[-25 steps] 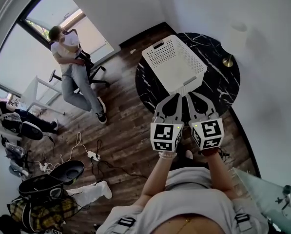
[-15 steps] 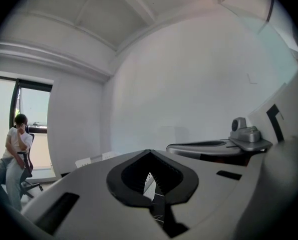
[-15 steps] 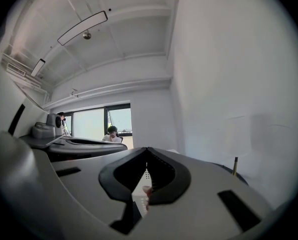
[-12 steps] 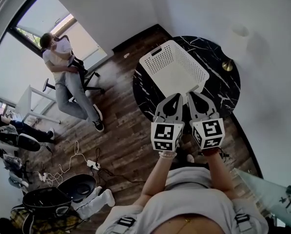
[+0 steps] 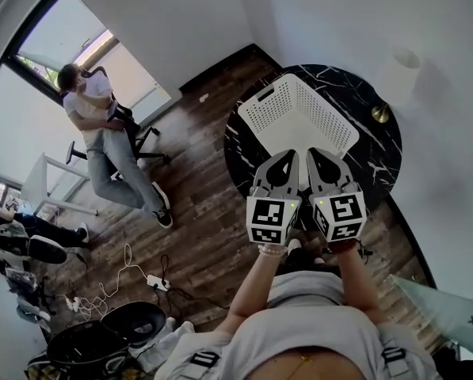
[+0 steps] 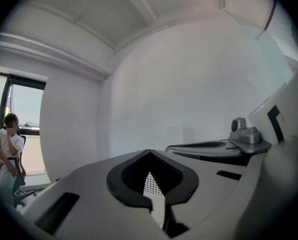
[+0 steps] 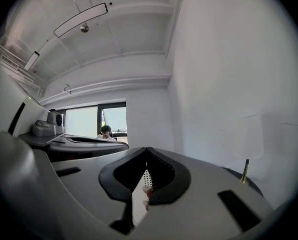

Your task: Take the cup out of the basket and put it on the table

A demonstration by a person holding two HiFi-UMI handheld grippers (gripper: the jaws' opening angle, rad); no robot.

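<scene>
A white perforated basket [image 5: 299,121] lies on the round black marble table [image 5: 367,169]; from the head view it looks tipped over, and no cup shows there. My left gripper [image 5: 287,155] and right gripper [image 5: 315,153] hang side by side at the basket's near edge, both shut with nothing held. In the left gripper view the left gripper [image 6: 149,152] has its jaws meeting, with the basket's mesh [image 6: 151,184] showing behind them. In the right gripper view the basket [image 7: 145,177] shows behind the shut right gripper [image 7: 148,149], with a small pinkish thing [image 7: 148,190] that I cannot identify.
A lamp with a white shade [image 5: 400,66] and a brass base [image 5: 380,114] stands at the table's far right by the wall. A person [image 5: 101,125] sits on a chair by the window. Bags and cables [image 5: 101,339] lie on the wood floor at left.
The view has swung, so the table and basket sit a little lower and further right, closer to the jaw tips. Both grippers stay shut and side by side.
</scene>
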